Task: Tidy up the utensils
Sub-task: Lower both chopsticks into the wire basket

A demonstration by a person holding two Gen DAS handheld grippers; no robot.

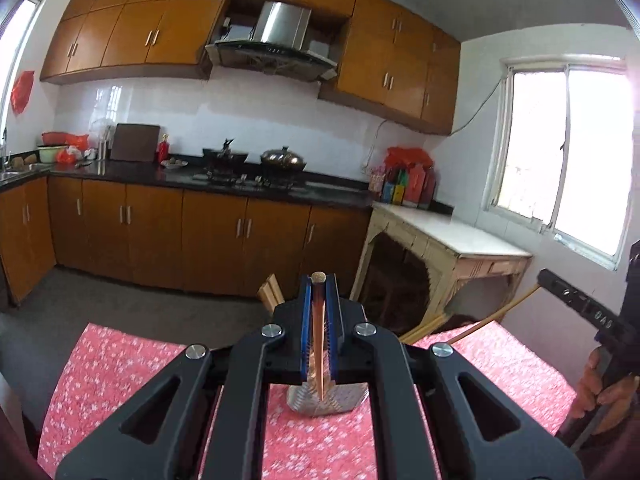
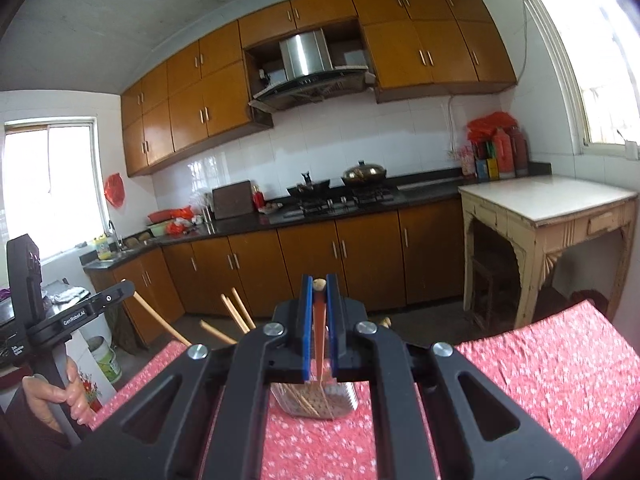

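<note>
My left gripper (image 1: 319,280) is shut on a wooden chopstick (image 1: 319,332) held upright, its lower tip inside a perforated metal utensil holder (image 1: 326,400) on the red floral tablecloth (image 1: 120,368). My right gripper (image 2: 319,283) is shut on another chopstick (image 2: 319,336) that reaches down into the same holder (image 2: 316,402). Several more chopsticks (image 2: 236,314) stick up from the holder in the right wrist view. The right gripper also shows at the right edge of the left wrist view (image 1: 576,296), with chopsticks (image 1: 480,320) beside it.
A kitchen counter (image 1: 160,174) with a stove and woks runs along the far wall. A cream side table (image 1: 452,236) stands under the window at the right. Wooden chair backs (image 1: 270,290) show beyond the table edge.
</note>
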